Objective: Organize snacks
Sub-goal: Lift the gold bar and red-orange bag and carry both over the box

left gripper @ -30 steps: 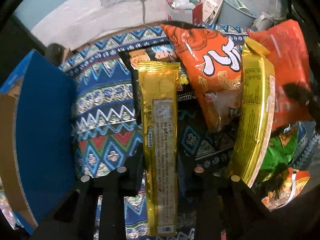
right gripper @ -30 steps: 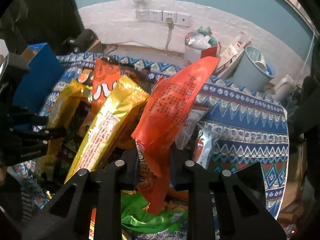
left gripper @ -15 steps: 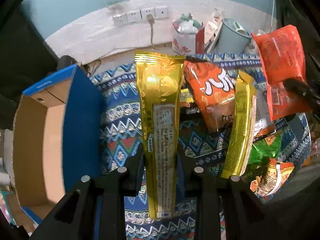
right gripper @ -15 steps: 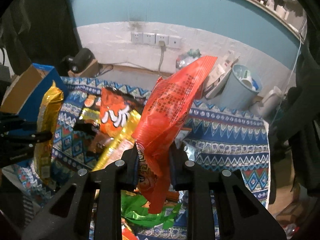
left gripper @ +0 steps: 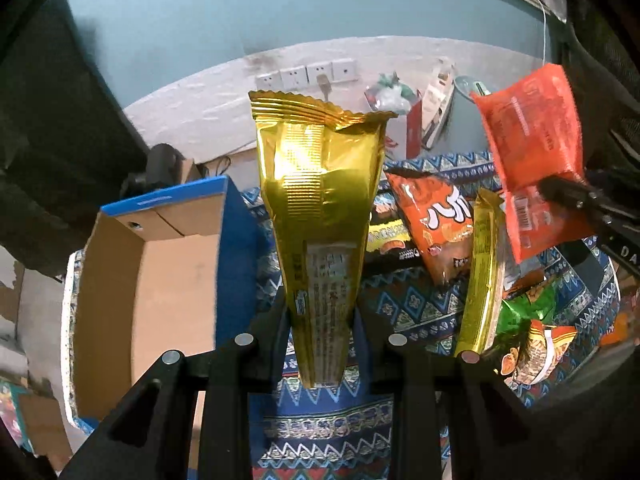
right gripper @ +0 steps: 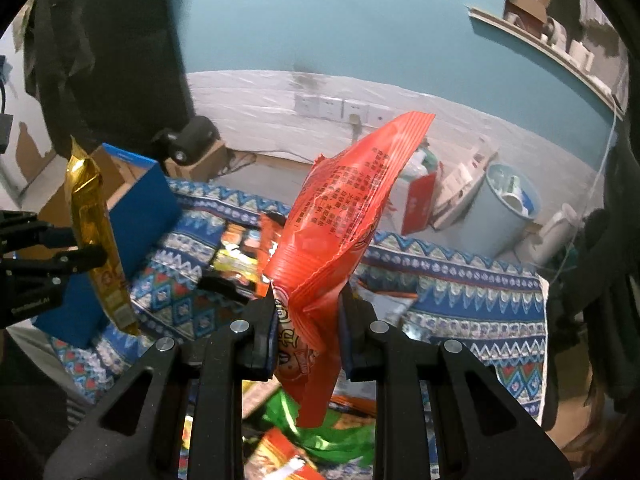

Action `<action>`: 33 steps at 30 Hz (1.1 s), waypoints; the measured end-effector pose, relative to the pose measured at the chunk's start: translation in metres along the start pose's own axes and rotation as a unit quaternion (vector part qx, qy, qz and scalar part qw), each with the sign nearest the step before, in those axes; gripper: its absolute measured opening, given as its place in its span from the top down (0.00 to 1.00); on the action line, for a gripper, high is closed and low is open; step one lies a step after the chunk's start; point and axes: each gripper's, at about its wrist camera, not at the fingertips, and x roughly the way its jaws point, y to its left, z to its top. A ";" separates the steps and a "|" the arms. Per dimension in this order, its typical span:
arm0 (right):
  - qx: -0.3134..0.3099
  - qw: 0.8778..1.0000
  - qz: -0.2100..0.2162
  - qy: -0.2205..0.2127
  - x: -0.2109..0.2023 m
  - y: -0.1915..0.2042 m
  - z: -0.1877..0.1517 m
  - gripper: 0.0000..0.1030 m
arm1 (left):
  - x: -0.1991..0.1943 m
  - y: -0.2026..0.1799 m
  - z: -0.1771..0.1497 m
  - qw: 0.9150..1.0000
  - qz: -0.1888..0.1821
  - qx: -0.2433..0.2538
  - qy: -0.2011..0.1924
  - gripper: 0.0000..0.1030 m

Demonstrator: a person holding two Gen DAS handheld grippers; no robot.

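Note:
My left gripper (left gripper: 320,320) is shut on a long gold snack pack (left gripper: 320,216), which stands upright above the patterned cloth (left gripper: 404,308). My right gripper (right gripper: 308,316) is shut on an orange-red snack bag (right gripper: 340,216), also lifted clear of the pile. Each held pack shows in the other view: the orange-red bag (left gripper: 532,164) at the right of the left wrist view, the gold pack (right gripper: 96,240) at the left of the right wrist view. An open cardboard box (left gripper: 148,292) with blue outer walls lies left of the gold pack.
On the cloth lie an orange chip bag (left gripper: 436,220), a second gold pack (left gripper: 480,276), a green bag (left gripper: 524,312) and other packets. A pale bin (right gripper: 508,208) and a red-and-white box (right gripper: 416,200) stand by the wall with sockets (right gripper: 332,106).
Both grippers have risen with their packs, which lay near the pile and now hang well above it. The box has come fully into the left wrist view.

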 end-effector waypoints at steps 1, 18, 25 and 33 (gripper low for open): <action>-0.002 1.000 0.004 -0.001 0.000 0.004 0.003 0.80 | -0.003 0.003 0.000 1.000 -0.001 -0.002 -0.003 0.72; -0.039 0.996 0.076 -0.005 0.012 0.085 0.042 0.80 | -0.051 0.074 -0.001 0.996 -0.028 -0.067 -0.052 0.72; -0.058 0.993 0.101 -0.002 0.019 0.122 0.056 0.80 | -0.060 0.111 -0.009 0.991 -0.053 -0.110 -0.058 0.72; -0.076 0.990 0.118 0.003 0.029 0.161 0.071 0.80 | -0.076 0.147 -0.021 0.979 -0.109 -0.159 -0.068 0.72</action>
